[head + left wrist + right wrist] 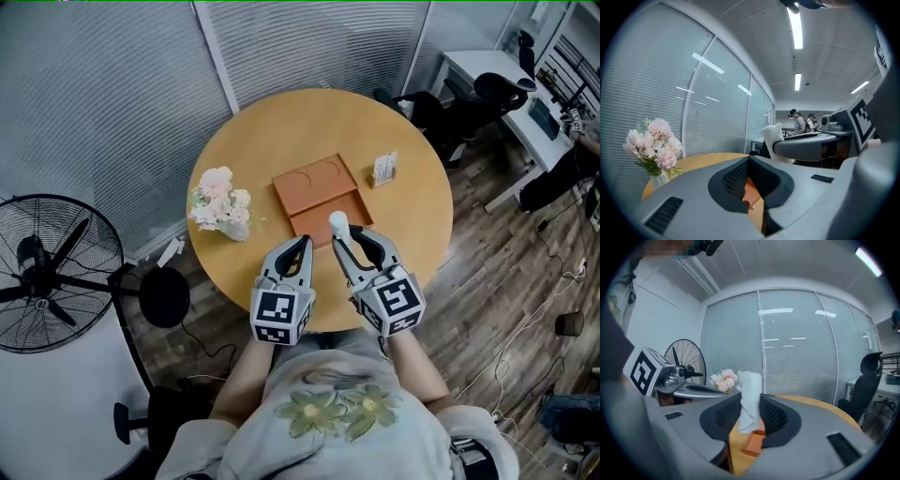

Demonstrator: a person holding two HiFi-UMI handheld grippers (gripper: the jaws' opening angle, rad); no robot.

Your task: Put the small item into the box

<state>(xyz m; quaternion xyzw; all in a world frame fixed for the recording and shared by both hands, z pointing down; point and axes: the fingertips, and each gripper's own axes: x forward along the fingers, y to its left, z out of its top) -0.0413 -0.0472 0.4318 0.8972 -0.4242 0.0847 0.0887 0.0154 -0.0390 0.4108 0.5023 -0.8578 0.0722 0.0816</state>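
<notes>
An orange box [319, 192] lies open in the middle of the round wooden table [412, 234], with its lid flat beside the tray. My right gripper [342, 234] hovers over the table's near edge, shut on a small white rolled item [337, 222] that stands upright between the pads [750, 399]. Below the jaws a corner of the box [753, 442] shows. My left gripper [301, 246] hangs just to the left, fingertips together and nothing in them; only a narrow slit shows between its jaws [750, 161]. The white item [774, 136] appears to its right.
A vase of pink flowers [222, 214] stands left of the box, and a small card stand [385, 169] to its right. A floor fan [42, 272] is off to the left. Office chairs [441, 112] and a desk [506, 94] sit behind the table.
</notes>
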